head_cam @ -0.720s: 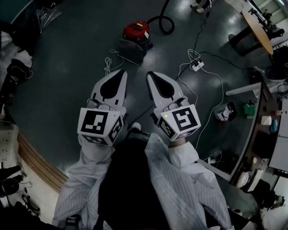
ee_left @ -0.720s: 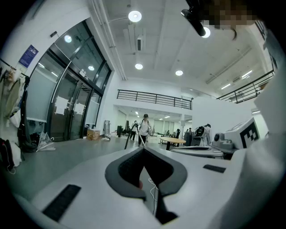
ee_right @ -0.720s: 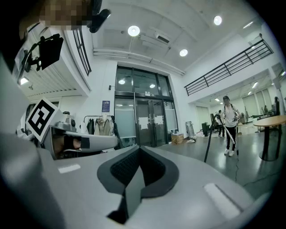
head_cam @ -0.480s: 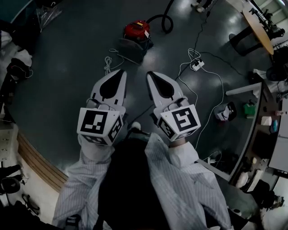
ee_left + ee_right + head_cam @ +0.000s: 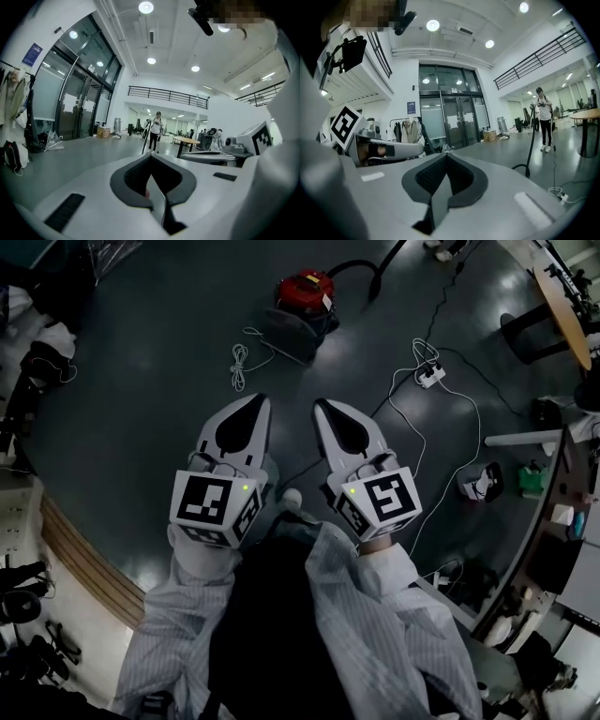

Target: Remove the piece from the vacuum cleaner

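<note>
A red vacuum cleaner (image 5: 307, 290) sits on the dark floor at the top of the head view, a dark flat part (image 5: 289, 332) in front of it and a black hose (image 5: 361, 274) curving off to the right. My left gripper (image 5: 260, 401) and right gripper (image 5: 319, 406) are held side by side well short of it, both shut with nothing between the jaws. In the right gripper view the hose (image 5: 527, 159) rises from the floor at right. The left gripper view shows only the hall, with its jaws pressed together.
White cables (image 5: 240, 362) and a power strip (image 5: 429, 374) lie on the floor near the vacuum. A curved desk (image 5: 542, 521) with small items runs down the right. Bags (image 5: 37, 362) line the left edge. A person (image 5: 544, 119) stands far off in the hall.
The view has shifted: the vacuum cleaner and cables sit a little further right and higher in the frame. Both grippers stay shut, side by side.
</note>
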The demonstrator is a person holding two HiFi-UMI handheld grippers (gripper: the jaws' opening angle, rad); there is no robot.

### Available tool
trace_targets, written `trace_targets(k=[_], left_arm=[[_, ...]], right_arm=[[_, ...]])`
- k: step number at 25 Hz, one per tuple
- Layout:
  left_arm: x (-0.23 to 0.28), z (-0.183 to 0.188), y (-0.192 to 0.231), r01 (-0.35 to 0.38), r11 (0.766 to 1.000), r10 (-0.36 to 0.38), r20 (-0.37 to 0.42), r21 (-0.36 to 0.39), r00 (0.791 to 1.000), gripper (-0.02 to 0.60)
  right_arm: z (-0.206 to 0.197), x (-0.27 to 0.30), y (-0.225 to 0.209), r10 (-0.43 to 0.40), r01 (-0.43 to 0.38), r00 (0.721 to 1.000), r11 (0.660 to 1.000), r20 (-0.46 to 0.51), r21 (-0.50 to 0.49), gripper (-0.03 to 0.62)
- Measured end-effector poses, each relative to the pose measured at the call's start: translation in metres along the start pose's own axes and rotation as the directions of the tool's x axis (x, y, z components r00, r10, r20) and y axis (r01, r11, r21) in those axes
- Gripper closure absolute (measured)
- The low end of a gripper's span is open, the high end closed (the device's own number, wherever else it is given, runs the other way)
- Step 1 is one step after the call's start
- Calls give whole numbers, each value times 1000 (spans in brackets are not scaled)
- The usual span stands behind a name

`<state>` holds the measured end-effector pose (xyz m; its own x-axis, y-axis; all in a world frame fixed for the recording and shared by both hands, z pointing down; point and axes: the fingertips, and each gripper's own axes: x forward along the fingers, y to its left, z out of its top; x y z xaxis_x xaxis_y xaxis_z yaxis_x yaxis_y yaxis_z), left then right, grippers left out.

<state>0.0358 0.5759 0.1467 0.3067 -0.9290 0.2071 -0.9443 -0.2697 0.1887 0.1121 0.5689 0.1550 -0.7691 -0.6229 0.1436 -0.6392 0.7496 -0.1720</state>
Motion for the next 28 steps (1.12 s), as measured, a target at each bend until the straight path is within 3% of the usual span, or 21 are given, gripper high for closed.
trace_targets(k=[5,13,19,23,28], left_arm=[[55,-21,48,-8,1000,7,-84,-13,996,578],[188,18,146,88,996,-85,-146,14,986,578],[275,11,196,171,985,-162,-236,15,958,578],[329,-12,225,197,980,-186,-317,2,930,578],[419,-36,252,245,969,-221,-358,25,907,578]], right_arm=[[-20,61,-35,-10,13,997,999,-73,36,592],[4,204,-115,-62,63,990,998,-131,2,592],[-11,279,-176,-137,142,970,990,-199,11,592],[-40,318,-220,-161,179,951,983,-265,45,592],[-90,365,-294,-183,213,919,976,-348,51,592]])
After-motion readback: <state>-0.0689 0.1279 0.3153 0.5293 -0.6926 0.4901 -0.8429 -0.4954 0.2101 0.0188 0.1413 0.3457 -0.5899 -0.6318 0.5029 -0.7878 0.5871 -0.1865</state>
